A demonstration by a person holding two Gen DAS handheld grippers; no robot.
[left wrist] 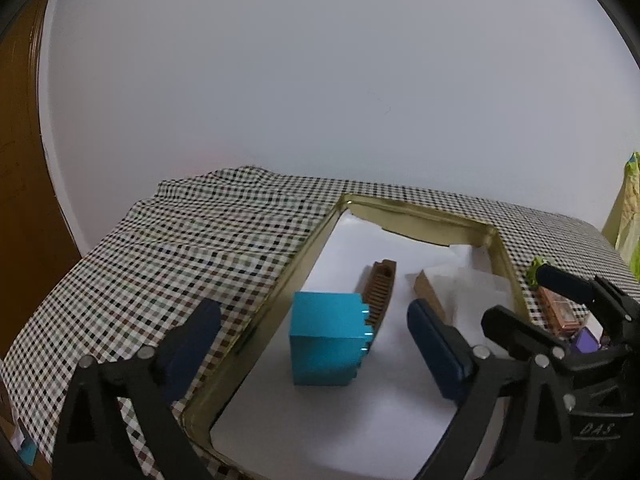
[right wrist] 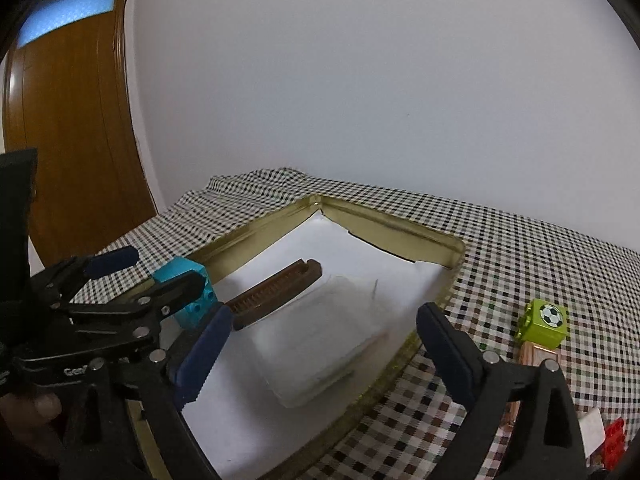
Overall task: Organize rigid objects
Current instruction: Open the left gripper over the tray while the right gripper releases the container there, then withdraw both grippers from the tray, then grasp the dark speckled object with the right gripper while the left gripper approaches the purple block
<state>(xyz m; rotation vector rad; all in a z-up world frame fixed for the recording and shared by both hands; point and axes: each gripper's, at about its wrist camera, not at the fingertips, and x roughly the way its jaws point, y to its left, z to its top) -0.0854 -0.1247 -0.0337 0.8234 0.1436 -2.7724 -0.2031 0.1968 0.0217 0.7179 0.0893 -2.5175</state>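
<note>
A gold tin tray (left wrist: 308, 240) lined with white paper lies on the checked cloth. A blue toy block (left wrist: 328, 340) stands in it between the fingers of my left gripper (left wrist: 314, 344), which is open with a gap on each side of the block. Behind the block lies a brown comb-like piece (left wrist: 380, 292). My right gripper (right wrist: 326, 352) is open over the tray's near right part, its fingers either side of a clear flat plastic box (right wrist: 320, 340) without pressing on it. The right wrist view also has the blue block (right wrist: 188, 292) and the brown piece (right wrist: 276, 292).
On the cloth right of the tray sit a green block with a football print (right wrist: 546, 322), a copper-coloured box (right wrist: 536, 356) and a red brick (right wrist: 614, 438). A wooden door (right wrist: 72, 140) stands far left and a white wall is behind the table. A thumb (right wrist: 44, 404) shows at the lower left.
</note>
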